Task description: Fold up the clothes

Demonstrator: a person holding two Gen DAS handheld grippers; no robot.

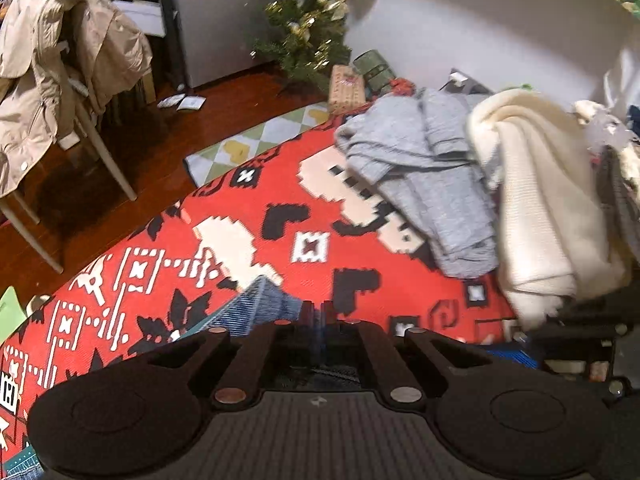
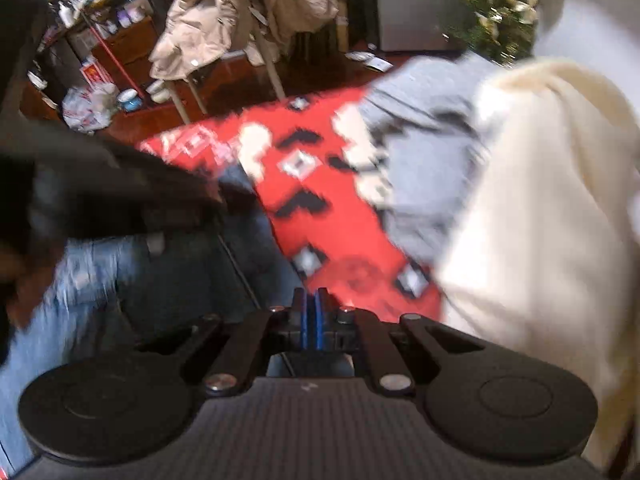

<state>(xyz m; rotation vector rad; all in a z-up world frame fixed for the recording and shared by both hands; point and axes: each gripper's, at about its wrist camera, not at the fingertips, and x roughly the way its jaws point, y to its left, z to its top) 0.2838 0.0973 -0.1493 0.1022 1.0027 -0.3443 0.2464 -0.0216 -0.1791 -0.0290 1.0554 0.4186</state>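
Blue jeans (image 1: 260, 304) lie on a red patterned rug (image 1: 280, 208), with a corner rising to a peak beside my left gripper (image 1: 317, 306), which is shut on the denim. In the right wrist view the jeans (image 2: 180, 272) spread out to the left, blurred. Their edge runs into the tips of my right gripper (image 2: 310, 296), which is shut on it, blue pads together. The dark blur above the jeans is the other gripper and a sleeve (image 2: 100, 184). A crumpled grey garment (image 1: 420, 168) and a cream knit (image 1: 540, 200) are piled on the rug's right side.
A chair draped with a beige coat (image 1: 60, 60) stands on the wood floor to the left. A small Christmas tree (image 1: 308, 20) and a wrapped box (image 1: 346, 88) sit beyond the rug by the wall. A checked mat (image 1: 260, 140) pokes out under the rug. A plastic bag (image 2: 88, 104) lies by the shelves.
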